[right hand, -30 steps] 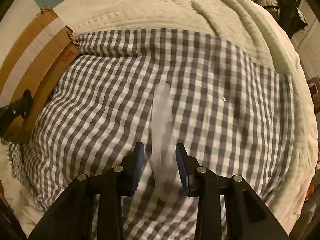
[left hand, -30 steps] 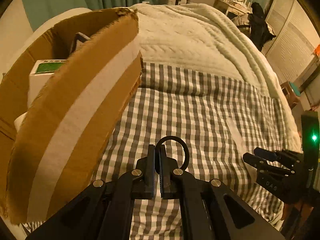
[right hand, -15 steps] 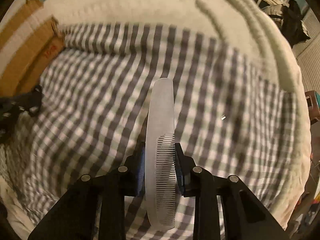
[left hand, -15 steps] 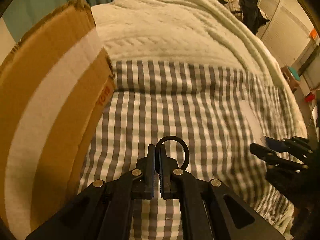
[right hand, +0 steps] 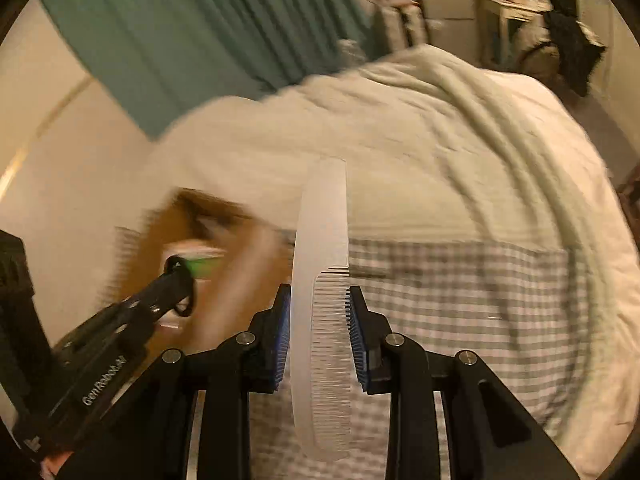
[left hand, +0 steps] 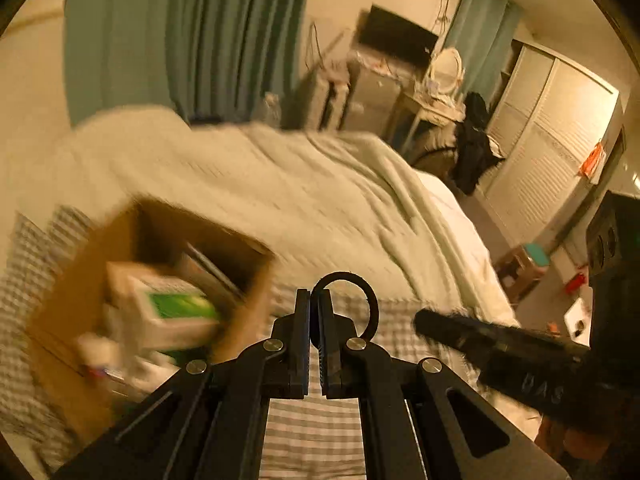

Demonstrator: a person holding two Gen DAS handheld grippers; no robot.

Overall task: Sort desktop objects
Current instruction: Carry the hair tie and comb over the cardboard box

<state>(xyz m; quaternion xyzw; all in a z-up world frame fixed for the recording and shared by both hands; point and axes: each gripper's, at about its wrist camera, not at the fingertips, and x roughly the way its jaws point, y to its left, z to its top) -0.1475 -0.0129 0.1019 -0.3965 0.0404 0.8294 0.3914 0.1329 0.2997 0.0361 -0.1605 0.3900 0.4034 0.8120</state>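
Note:
My left gripper (left hand: pixel 314 298) is shut on a thin black ring (left hand: pixel 370 300) that loops out to the right of its fingertips. It hangs above the near side of an open cardboard box (left hand: pixel 256 276) holding a white and green carton (left hand: pixel 172 306). My right gripper (right hand: pixel 318 294) is shut on a long white comb (right hand: pixel 322 220), which stands up between the blue pads, teeth to the right, clear of the checked cloth (right hand: pixel 460 292). In the right wrist view the left gripper (right hand: pixel 178 270) reaches toward the blurred box (right hand: pixel 240 276). The right gripper (left hand: pixel 436 326) shows at the right of the left wrist view.
The box sits on a grey checked cloth (left hand: pixel 320 432) spread over a bed with a pale knitted blanket (left hand: pixel 320 200). Teal curtains (left hand: pixel 200 40), a dresser and white closet doors (left hand: pixel 560 140) stand beyond the bed. Small loose items lie in the box's near corner.
Both grippers have risen and tipped upward, so the room now shows. The right gripper closed on the comb and lifted it off the cloth. The box's inside has come into view.

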